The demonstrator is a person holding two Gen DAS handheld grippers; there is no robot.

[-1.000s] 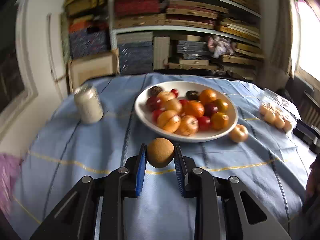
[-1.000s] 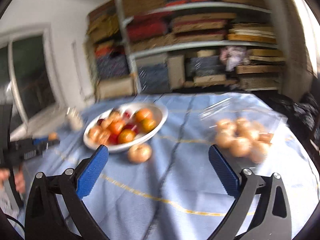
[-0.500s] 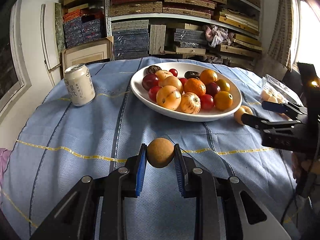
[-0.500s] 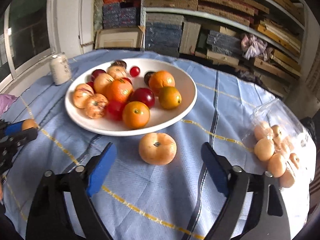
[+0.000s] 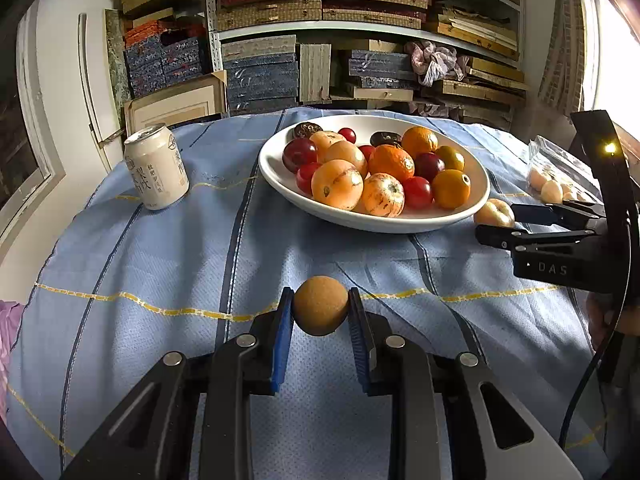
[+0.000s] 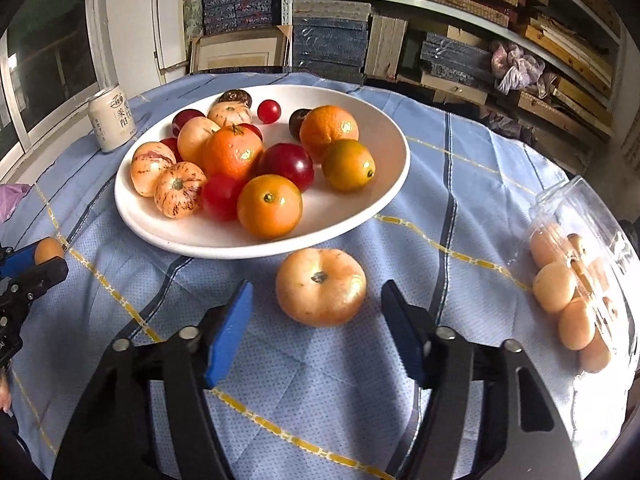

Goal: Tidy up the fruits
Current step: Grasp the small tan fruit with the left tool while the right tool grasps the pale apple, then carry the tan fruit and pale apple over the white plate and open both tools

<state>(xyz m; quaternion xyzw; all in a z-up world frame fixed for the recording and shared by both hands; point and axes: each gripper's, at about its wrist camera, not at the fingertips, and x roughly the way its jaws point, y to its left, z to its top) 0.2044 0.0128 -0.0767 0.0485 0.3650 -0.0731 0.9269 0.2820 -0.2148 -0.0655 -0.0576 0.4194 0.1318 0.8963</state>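
Note:
A white bowl [image 5: 276, 172] [image 6: 384, 184] full of oranges, plums and striped fruits stands mid-table on the blue cloth. My left gripper [image 5: 321, 314] is shut on a small round brown fruit [image 5: 321, 311], held above the cloth in front of the bowl. A pale orange fruit [image 6: 320, 286] [image 5: 494, 213] lies on the cloth just in front of the bowl. My right gripper [image 6: 318, 322] straddles that fruit; its jaws are closing and a gap shows on each side of it. The left gripper also shows at the left edge of the right wrist view [image 6: 28, 264].
A white drink can [image 5: 156, 166] [image 6: 113, 118] stands left of the bowl. A clear plastic bag of pale round fruits [image 6: 572, 292] [image 5: 556, 184] lies at the right. Shelves with stacked boxes rise behind the table. A purple cloth [image 6: 12, 196] lies at the left edge.
My right gripper swung left and down from the bag side to the pale orange fruit, and its jaws have narrowed around it. The left gripper sank a little, still holding the brown fruit.

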